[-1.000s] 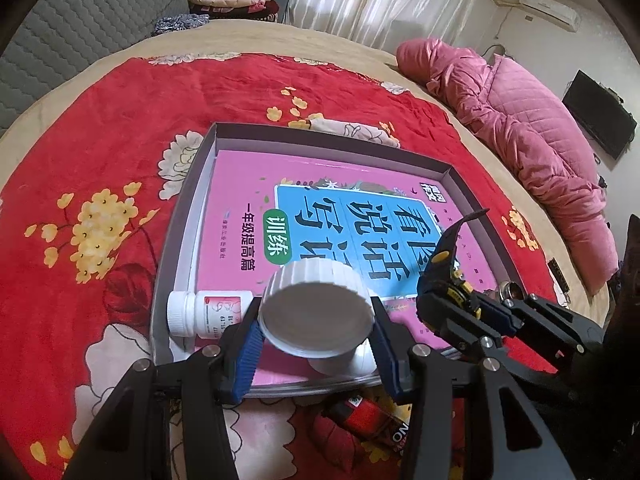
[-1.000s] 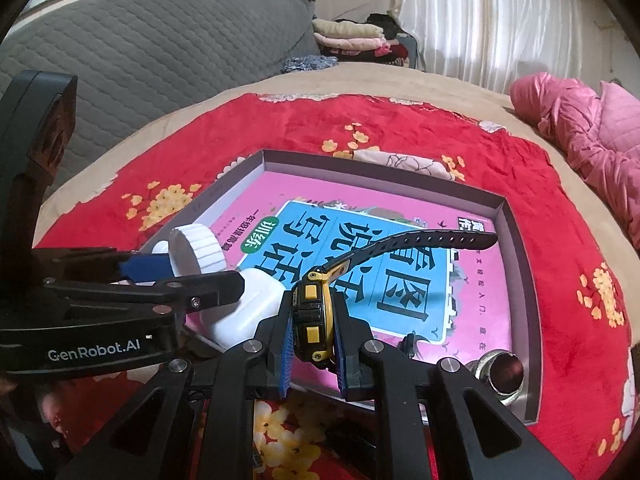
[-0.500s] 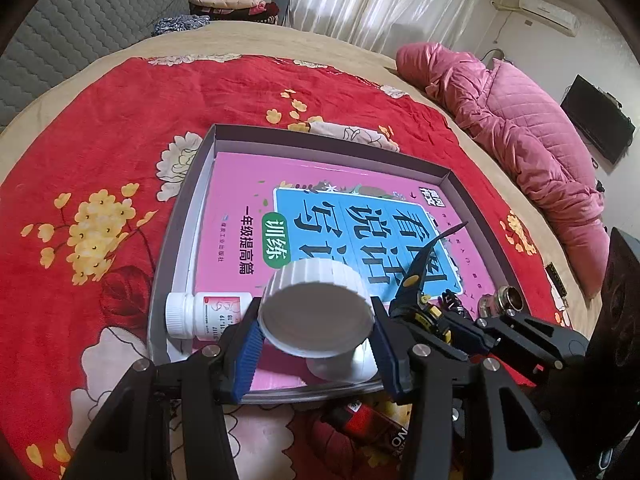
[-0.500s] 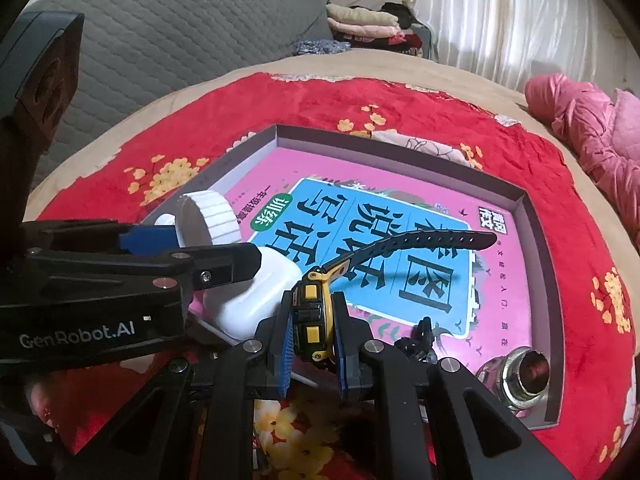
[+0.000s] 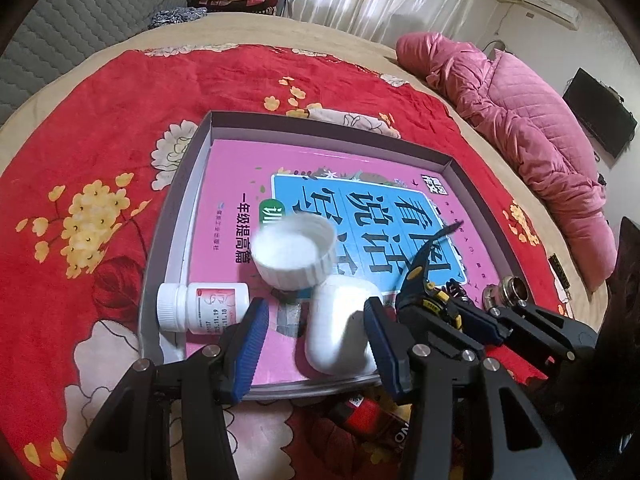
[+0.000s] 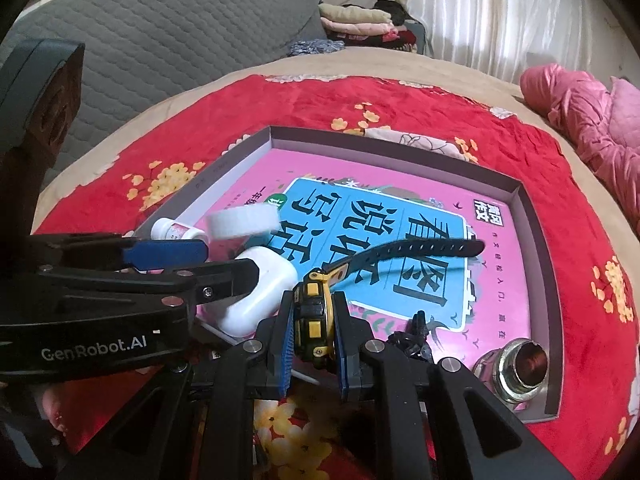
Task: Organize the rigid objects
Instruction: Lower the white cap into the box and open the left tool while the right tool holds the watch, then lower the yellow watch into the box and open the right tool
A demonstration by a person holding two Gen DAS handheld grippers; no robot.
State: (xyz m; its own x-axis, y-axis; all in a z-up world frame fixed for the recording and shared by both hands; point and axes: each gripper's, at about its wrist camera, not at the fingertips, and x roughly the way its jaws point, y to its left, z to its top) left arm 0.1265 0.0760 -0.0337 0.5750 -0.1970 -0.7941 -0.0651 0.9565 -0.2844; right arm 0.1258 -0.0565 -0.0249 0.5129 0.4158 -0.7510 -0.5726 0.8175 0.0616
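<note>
A shallow grey cardboard box [image 5: 176, 208] lies on a red flowery blanket [image 5: 100, 120] on the bed. A big pink and blue book [image 5: 352, 216] fills the bottom of the box.

The left gripper [image 5: 312, 334] has its jaws apart. A big white plastic bottle with a ribbed white cap [image 5: 320, 280] is tipped over in the box. Its fat end sits between the blue pads [image 5: 250, 340], and its cap points toward 11 o'clock. It looks blurry. I cannot tell if the pads touch it, but a gap shows on the 9 o'clock side.

A small white pill bottle with a red label [image 5: 202, 307] lies on its side in the box, just beside the big bottle, at 9 o'clock from it.

The right gripper [image 6: 314, 340] has its jaws closed tight on a black and yellow wrist watch [image 6: 316, 312]. The black strap [image 6: 408, 250] sticks out over the book toward 1 o'clock.

A shiny round metal piece [image 6: 516, 368] sits in the box corner at 3 o'clock from the watch. A small black clip [image 6: 412, 336] lies on the book between them.

A red and black thing [image 5: 368, 420] lies on the blanket outside the box, near its 6 o'clock edge.
</note>
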